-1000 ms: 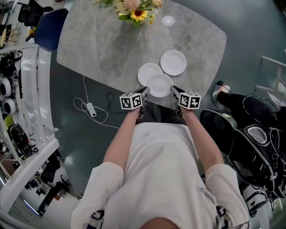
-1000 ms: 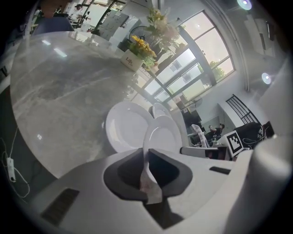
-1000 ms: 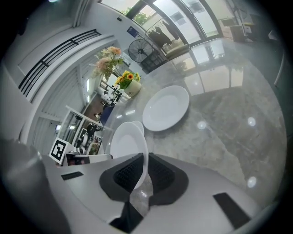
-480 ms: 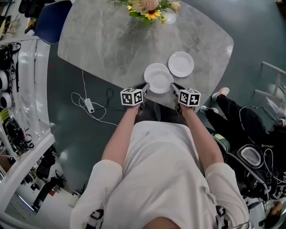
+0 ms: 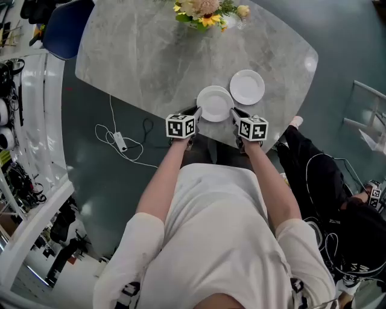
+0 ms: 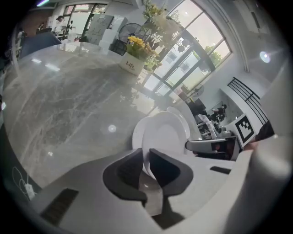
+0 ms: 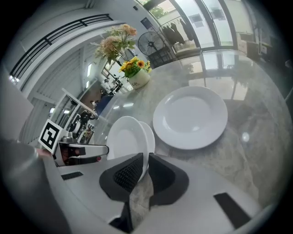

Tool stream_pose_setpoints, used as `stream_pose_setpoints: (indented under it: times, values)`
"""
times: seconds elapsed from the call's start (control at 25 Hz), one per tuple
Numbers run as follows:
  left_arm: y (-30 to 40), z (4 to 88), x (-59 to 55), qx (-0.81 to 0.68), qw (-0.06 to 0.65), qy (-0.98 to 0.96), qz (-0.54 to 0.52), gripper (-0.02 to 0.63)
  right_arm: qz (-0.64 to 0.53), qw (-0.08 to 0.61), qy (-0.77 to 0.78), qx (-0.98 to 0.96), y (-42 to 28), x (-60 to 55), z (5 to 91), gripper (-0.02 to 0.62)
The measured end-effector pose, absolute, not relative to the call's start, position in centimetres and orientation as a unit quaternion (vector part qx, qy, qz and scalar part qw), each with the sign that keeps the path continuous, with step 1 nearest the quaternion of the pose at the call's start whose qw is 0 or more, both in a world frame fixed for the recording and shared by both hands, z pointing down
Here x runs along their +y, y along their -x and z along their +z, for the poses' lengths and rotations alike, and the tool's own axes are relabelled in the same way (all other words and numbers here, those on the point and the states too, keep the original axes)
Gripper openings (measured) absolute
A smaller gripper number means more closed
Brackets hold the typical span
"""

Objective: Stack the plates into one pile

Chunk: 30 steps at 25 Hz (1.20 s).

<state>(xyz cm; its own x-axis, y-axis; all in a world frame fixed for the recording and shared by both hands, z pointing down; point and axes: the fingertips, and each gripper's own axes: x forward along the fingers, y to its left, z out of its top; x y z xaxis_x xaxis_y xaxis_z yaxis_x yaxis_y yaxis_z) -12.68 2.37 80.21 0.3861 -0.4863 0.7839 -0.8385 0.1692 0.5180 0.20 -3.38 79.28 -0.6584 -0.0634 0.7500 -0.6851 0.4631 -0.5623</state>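
A white plate (image 5: 215,103) hangs at the near edge of the grey marble table (image 5: 139,54), right over a second plate (image 7: 149,135), whose rim shows behind it in the right gripper view. My left gripper (image 5: 196,113) has the plate's left rim (image 6: 162,137) between its jaws, which have just been opening and look slack on it. My right gripper (image 5: 233,113) is shut on the right rim (image 7: 126,137). A third plate (image 5: 247,87) lies flat just beyond to the right (image 7: 190,116).
A vase of flowers (image 5: 202,9) stands at the table's far side. A blue chair (image 5: 66,30) is at the far left corner. A cable (image 5: 120,142) lies on the floor at left, and a person in dark clothes (image 5: 325,181) is at right.
Both grippers have carried the plate a little further onto the table. It now covers the lower plate, which showed beside it before.
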Motion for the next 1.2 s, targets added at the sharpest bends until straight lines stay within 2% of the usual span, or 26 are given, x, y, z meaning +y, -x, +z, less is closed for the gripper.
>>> stream_pose_setpoints:
  times: [0.6,0.88,1.2]
  values:
    - [13.4,81.1,1.7,-0.531,0.522,-0.630,0.220,0.074,0.428,0.370,-0.252,-0.785,0.5,-4.0,80.1,0.061]
    - [14.1,79.9,0.9,-0.535,0.495,-0.643,0.233,0.106,0.426,0.359,-0.251,-0.791,0.8,-4.4,79.3,0.089]
    - [14.4,77.7,-1.2,-0.517,0.479,-0.669,0.236,0.104,0.432,0.333,-0.276,-0.792,-0.6,-5.3,77.3,0.089]
